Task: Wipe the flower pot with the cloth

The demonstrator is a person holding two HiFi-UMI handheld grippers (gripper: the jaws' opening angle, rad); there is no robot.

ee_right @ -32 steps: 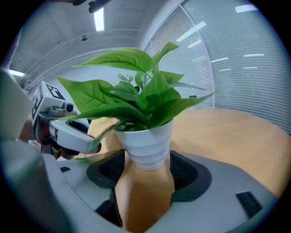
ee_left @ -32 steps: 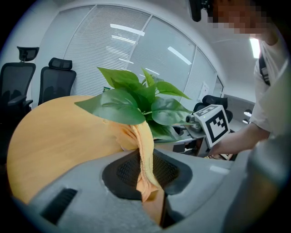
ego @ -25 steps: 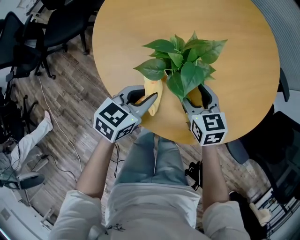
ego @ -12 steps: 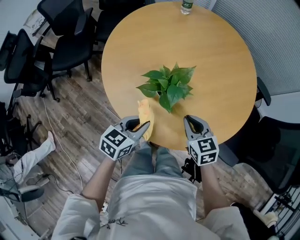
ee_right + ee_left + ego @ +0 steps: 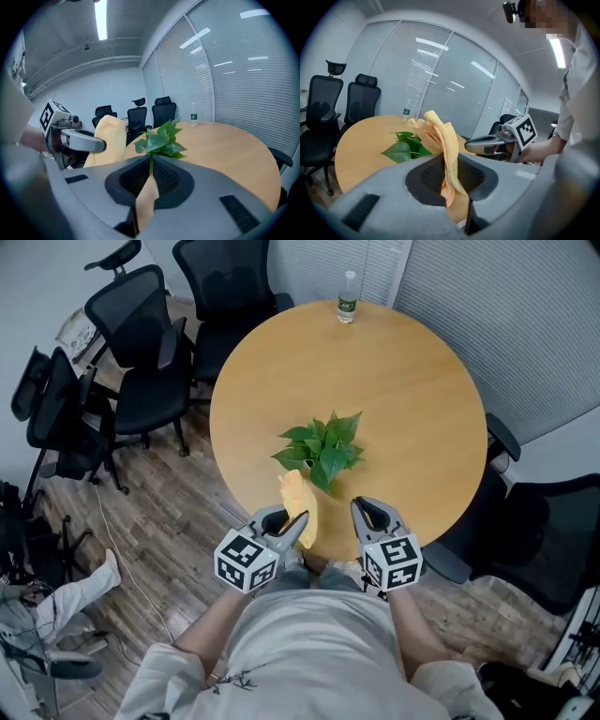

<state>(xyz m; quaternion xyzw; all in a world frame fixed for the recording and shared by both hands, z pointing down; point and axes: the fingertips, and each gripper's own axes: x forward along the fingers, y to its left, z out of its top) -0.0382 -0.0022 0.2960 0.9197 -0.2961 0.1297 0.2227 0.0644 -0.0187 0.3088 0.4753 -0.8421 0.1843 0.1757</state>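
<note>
A leafy green plant (image 5: 322, 448) stands on the round wooden table (image 5: 412, 399); its leaves hide the pot. My left gripper (image 5: 298, 518) is shut on a yellow cloth (image 5: 300, 497), which sticks up from the jaws (image 5: 434, 127). It hangs near the table's front edge, short of the plant (image 5: 406, 146). My right gripper (image 5: 364, 507) is shut beside it, also clear of the plant (image 5: 160, 138). Its jaws closed within the last second, with nothing between them. Each gripper view shows the other gripper off to the side.
A water bottle (image 5: 347, 297) stands at the table's far edge. Black office chairs (image 5: 141, 343) crowd the left and far sides, and another chair (image 5: 525, 531) is at the right. Glass walls with blinds lie behind. Cables run along the wooden floor at left.
Both grippers have risen and drawn back from the plant to the table's front edge. The right jaws, open round the plant's base before, are shut. The cloth went along with the left gripper.
</note>
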